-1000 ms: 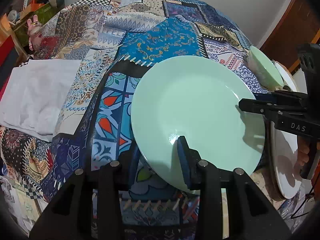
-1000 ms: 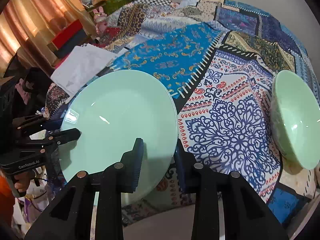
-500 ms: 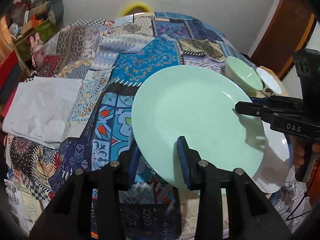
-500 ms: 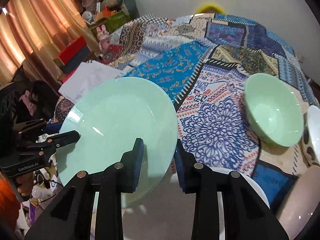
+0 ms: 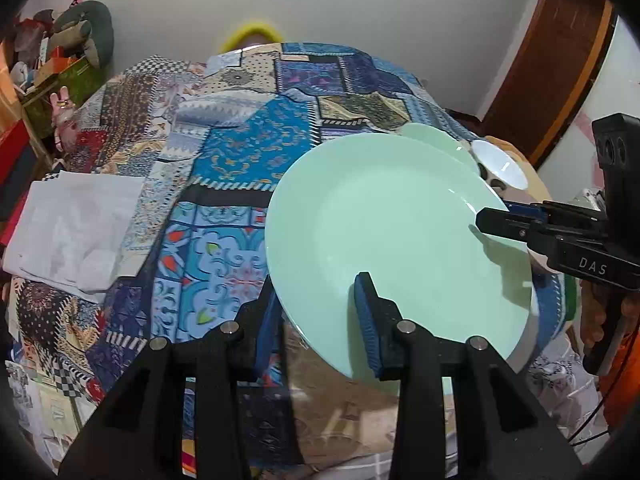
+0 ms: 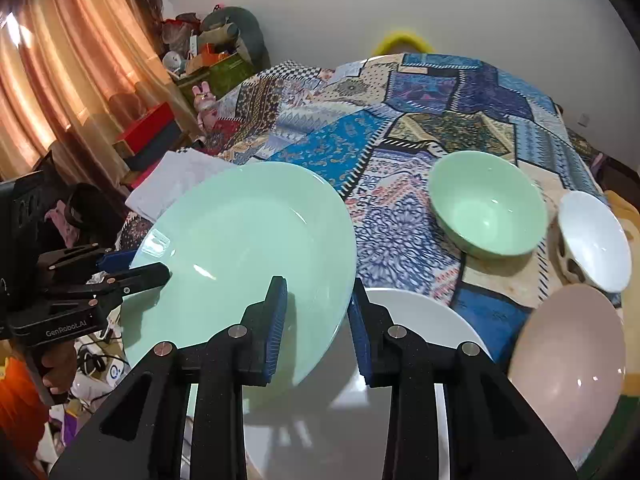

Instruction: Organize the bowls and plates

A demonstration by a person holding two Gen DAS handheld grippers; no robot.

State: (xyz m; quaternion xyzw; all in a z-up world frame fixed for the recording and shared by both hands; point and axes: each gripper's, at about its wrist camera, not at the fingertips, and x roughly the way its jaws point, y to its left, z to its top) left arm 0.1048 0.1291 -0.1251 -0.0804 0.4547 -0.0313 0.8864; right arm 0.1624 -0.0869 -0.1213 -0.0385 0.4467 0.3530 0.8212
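1. Green plate (image 5: 384, 240), left wrist view: held tilted in the air above the patterned tablecloth (image 5: 224, 216), its near rim pinched between the pads of the left gripper (image 5: 320, 320), one pad above the face and one beneath; the right gripper (image 5: 496, 222) clamps the opposite rim; a green bowl (image 5: 436, 140) and white bowl (image 5: 500, 164) peek out behind it

2. Green plate (image 6: 240, 264), right wrist view: the right gripper (image 6: 316, 320) grips the rim nearest the camera while the left gripper (image 6: 160, 274) bites the far edge; below and beside it lie a white plate (image 6: 420, 320), a green bowl (image 6: 488, 208), a white bowl (image 6: 596, 236) and a pinkish dish (image 6: 572, 360)

3. Handling, as judged: the plate looks like glazed glass or ceramic, so stiff, glossy, likely slippery and breakable; two opposed rim grips suit it, kept level, and it should be lowered gently, probably onto the white plate, without knocking the edges
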